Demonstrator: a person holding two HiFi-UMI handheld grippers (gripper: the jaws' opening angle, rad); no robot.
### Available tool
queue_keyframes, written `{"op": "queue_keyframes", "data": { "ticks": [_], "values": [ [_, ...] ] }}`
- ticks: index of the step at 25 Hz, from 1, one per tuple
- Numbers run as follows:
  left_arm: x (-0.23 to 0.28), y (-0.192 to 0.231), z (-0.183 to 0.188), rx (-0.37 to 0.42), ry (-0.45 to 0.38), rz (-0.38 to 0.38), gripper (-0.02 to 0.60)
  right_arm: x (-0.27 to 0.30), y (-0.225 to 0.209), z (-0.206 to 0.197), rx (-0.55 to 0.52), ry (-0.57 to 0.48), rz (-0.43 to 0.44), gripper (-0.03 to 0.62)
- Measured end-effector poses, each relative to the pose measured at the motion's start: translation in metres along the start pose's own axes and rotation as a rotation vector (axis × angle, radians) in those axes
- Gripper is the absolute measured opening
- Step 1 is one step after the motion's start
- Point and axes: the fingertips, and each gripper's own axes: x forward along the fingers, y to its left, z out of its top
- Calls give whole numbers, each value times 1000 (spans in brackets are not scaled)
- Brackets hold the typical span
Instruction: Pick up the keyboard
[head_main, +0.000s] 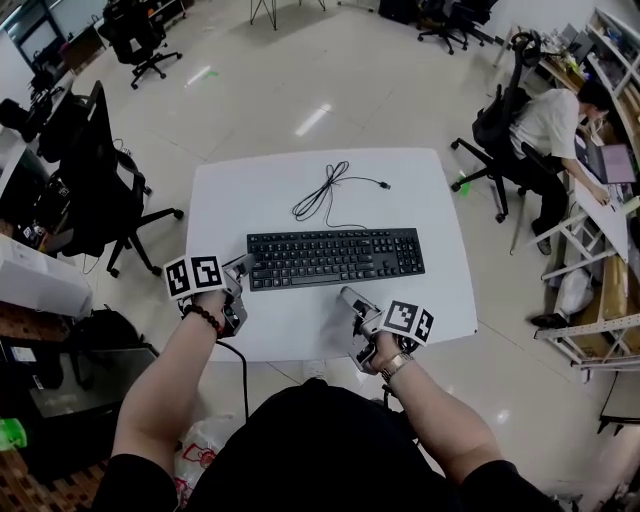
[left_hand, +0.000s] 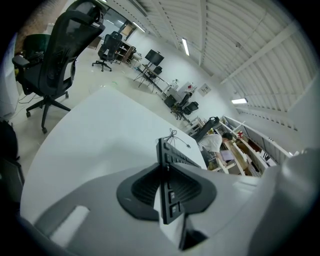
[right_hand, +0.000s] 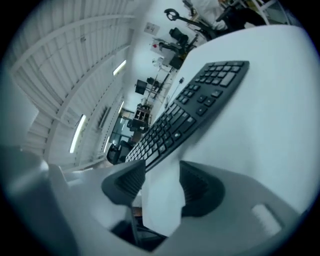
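Keyboard (head_main: 336, 257) lies flat across the middle of the white table (head_main: 300, 190), seemingly not yet lifted. At the table's front left, the left gripper (head_main: 240, 268) has its jaws narrowed onto the keyboard's left end. The right gripper (head_main: 352, 300) hangs at the table's front edge, jaws wide and empty, its grip not yet made. Only the left gripper view shows the pads pinching; the head view shows where both grippers are.
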Motion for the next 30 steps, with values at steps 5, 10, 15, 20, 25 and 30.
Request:
{"op": "queue_keyframes", "data": {
  "ticks": [5, 10, 15, 20, 25, 30],
  "values": [
    [1, -5, -2, -7, 8, 8, 64, 9, -27, 28, 154, -132, 42, 216],
    [1, 2, -2, -15, 21, 20, 64, 19, -46, 57, 250, -237, 99, 238],
    [3, 3, -1, -25, 27, 21, 64, 28, -59, 84, 299, -302, 146, 228],
    [12, -13, -13, -32, 23, 18, 66, 8, -63, 102, 289, -331, 167, 125],
    [2, -1, -10, -64, 1, -32, 67, 3, -40, 95, 231, -327, 185, 101],
    [-15, -12, 6, -95, -64, -109, 67, -19, 15, 103, 121, -324, 237, 91]
  ]
}}
